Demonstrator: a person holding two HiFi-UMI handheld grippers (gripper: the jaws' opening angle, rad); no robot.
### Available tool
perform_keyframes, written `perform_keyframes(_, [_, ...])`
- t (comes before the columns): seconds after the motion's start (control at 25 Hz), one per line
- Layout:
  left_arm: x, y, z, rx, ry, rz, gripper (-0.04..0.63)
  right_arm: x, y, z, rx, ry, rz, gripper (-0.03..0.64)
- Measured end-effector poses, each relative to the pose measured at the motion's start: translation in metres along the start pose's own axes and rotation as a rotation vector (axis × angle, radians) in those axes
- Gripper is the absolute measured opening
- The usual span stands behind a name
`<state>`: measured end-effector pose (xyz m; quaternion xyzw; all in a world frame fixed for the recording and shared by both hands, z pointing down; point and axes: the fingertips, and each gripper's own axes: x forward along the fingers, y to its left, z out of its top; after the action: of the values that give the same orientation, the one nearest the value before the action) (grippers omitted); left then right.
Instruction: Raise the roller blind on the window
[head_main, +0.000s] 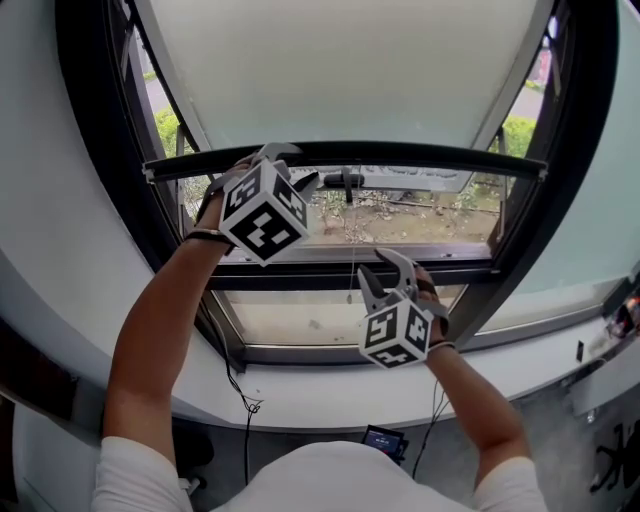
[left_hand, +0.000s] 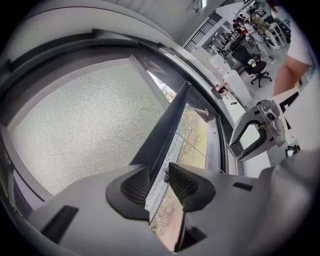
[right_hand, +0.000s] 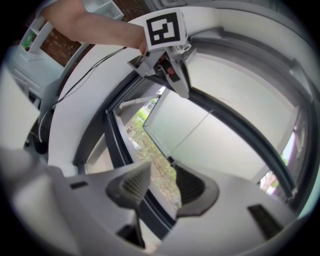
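1. Here's the roller blind (head_main: 340, 70), drawn down over most of the glass, with its dark bottom bar (head_main: 430, 157) sitting low across the window.
2. Our left gripper (head_main: 288, 165) is clamped onto that bar near its left end. In the left gripper view the bar's edge is pinched between the pads.
3. Our right gripper (head_main: 378, 268) hangs lower, jaws spread and holding nothing, just beside the thin cord (head_main: 352, 262) dangling from the bar's middle.
4. We'd say the raise has hardly started. Only a strip of outdoors shows beneath the bar, so nearly the whole lift remains.
5. Below us are the dark window frame (head_main: 330, 275) and a white sill (head_main: 300, 390) with a cable (head_main: 245, 405) trailing off it. Office chairs (left_hand: 257, 75) stand far down the room.
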<state>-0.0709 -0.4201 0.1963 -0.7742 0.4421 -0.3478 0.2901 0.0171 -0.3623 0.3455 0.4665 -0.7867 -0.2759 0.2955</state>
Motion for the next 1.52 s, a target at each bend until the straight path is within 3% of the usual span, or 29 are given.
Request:
perform_keyframes(1.28, [-0.027, 0.074, 0.056, 0.004, -0.075, 0.083, 0.13, 0.003, 0.007, -0.015, 0.025, 0.014, 0.032, 0.156])
perform_keyframes(1.52, [-0.038, 0.097, 0.074, 0.039, -0.104, 0.144, 0.13, 0.008, 0.011, -0.018, 0.029, 0.02, 0.041, 0.156])
